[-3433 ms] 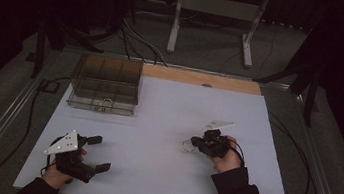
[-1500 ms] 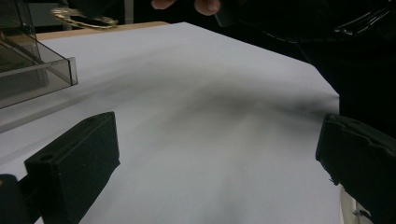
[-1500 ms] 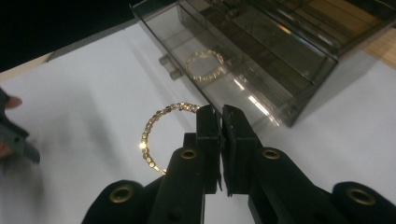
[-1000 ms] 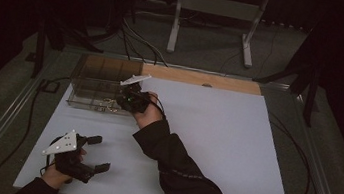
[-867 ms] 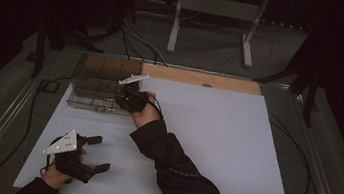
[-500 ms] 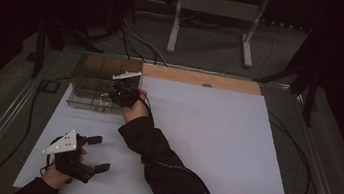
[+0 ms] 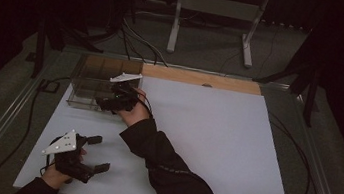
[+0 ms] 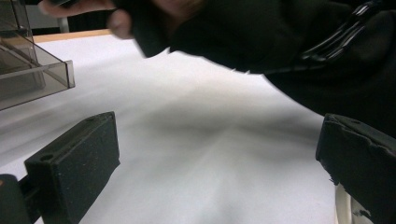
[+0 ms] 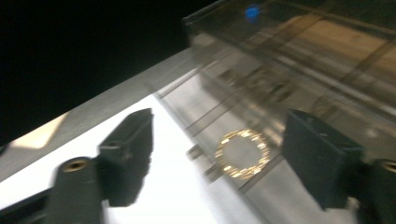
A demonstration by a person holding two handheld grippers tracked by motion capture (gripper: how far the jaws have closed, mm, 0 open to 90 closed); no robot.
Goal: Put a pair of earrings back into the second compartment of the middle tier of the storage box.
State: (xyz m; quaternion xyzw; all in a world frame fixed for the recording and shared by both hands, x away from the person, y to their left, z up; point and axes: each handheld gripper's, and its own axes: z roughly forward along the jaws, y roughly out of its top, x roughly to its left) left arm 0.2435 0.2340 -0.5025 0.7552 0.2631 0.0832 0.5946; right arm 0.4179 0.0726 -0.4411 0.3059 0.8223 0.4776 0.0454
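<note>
Judging from how things lie, the placing step is taken as done: a small gold ring is seen in the clear compartment box, free between the spread jaws of the right gripper, which have just been opening and press on nothing. That gripper is held at the box's near right corner. The left gripper is rested near the white table's front left edge, jaws wide and empty. Withdrawal of the right arm appears to be left.
</note>
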